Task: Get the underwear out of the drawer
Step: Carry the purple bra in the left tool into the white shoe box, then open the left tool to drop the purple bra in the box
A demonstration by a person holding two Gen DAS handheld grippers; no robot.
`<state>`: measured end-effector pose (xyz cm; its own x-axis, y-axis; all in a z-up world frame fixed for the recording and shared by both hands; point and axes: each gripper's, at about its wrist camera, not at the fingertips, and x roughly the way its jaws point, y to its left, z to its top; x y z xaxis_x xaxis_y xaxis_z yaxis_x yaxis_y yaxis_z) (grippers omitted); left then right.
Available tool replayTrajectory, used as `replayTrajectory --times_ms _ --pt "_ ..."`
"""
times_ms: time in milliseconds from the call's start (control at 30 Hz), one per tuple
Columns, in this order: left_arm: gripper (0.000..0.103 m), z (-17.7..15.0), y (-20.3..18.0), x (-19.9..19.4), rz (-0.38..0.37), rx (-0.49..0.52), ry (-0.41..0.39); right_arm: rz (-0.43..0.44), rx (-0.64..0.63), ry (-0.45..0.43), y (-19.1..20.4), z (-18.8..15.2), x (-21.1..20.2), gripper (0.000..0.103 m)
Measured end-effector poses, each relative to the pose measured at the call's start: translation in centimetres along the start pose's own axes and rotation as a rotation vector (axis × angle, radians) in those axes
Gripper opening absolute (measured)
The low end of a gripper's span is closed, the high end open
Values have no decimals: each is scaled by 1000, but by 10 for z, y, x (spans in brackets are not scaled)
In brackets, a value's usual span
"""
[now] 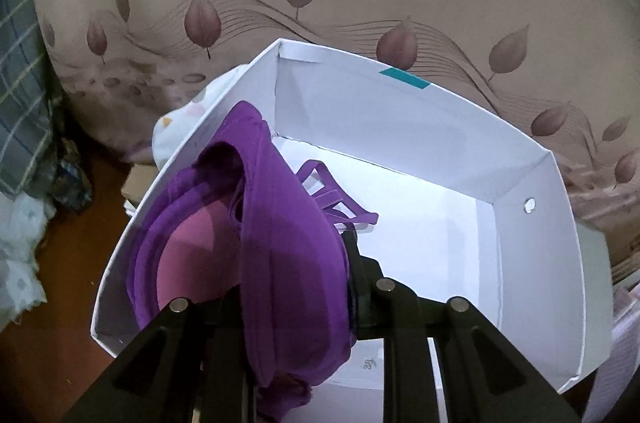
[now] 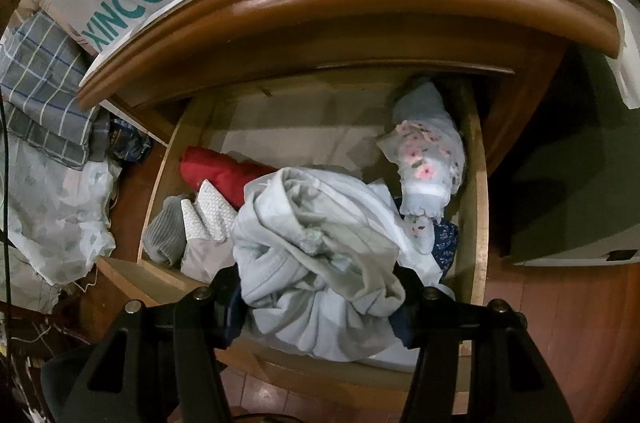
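Purple fabric, a bra (image 1: 256,263), is pinched between the nearly closed jaws of the left gripper (image 1: 296,307) and hangs inside the white cardboard box (image 1: 520,183), against its left wall; the grip point itself is largely hidden by cloth. Pale grey-blue underwear (image 2: 320,255), bunched, is clamped between the part-spread jaws of the right gripper (image 2: 320,303) over the open wooden drawer (image 2: 478,183). Red, grey and floral garments are seen lying in the drawer.
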<state>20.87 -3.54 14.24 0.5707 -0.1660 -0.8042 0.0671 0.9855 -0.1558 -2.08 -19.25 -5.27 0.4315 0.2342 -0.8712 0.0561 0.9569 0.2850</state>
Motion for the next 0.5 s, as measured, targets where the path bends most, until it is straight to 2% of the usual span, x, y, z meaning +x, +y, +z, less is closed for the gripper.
replayTrajectory --times_ms 133,233,300,367,500 --pt "28 4 -3 -7 21 16 -43 0 3 2 0 0 1 58" --pt "39 9 -5 -12 38 39 -74 3 6 0 1 0 0 58" --pt "56 10 -6 -15 49 50 -94 -1 1 0 1 0 0 58" --pt "66 10 -8 -24 64 74 -135 2 5 1 0 0 0 58" --pt "68 9 -8 -31 56 92 -134 -2 1 -1 1 0 0 58"
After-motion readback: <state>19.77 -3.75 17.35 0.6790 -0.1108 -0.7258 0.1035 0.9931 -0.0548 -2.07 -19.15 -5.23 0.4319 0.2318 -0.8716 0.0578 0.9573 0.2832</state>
